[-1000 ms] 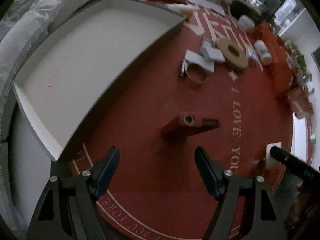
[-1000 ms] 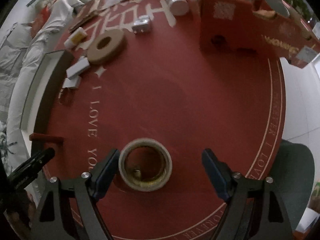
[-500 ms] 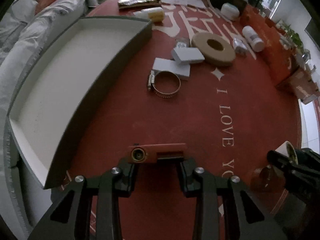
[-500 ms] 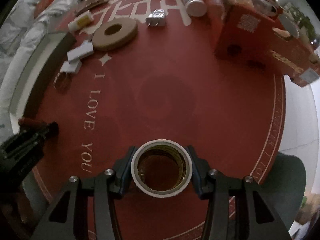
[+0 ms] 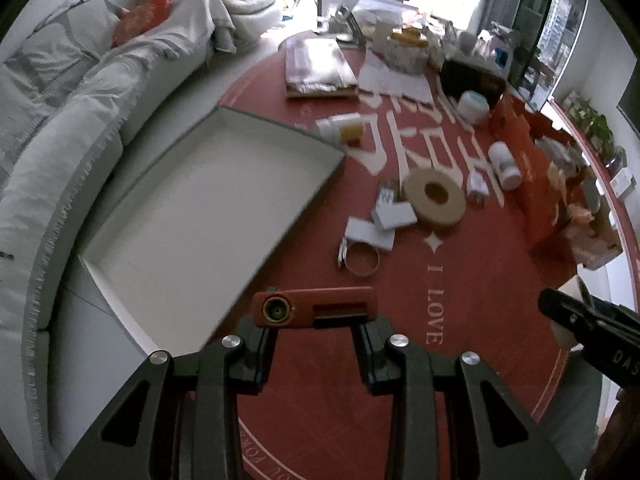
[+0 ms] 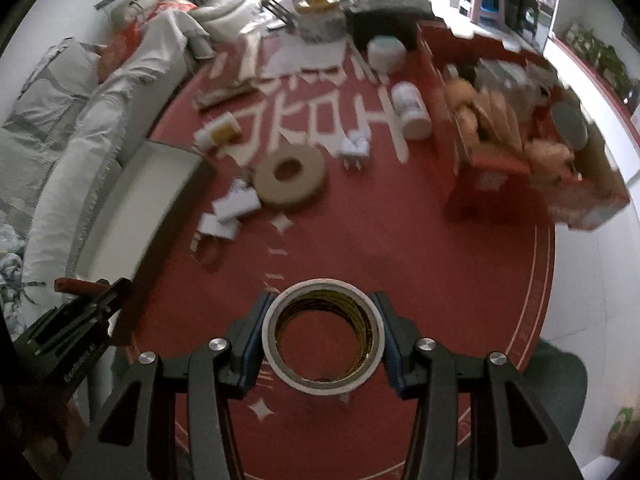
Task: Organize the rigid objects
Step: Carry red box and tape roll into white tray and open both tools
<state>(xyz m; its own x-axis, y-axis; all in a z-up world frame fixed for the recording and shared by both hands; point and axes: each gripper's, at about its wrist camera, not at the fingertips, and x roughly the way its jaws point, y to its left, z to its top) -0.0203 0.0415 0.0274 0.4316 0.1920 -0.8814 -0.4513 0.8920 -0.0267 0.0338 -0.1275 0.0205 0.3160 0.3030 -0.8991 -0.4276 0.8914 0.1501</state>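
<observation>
- While clenched on the red block, the left tool grips its long sides: judged rigid, light.
- Right tool clasps the tape roll across its rim: stiff, likely slick.

rug: matt cloth | hose clamp: shiny metal | tray: matt card
</observation>
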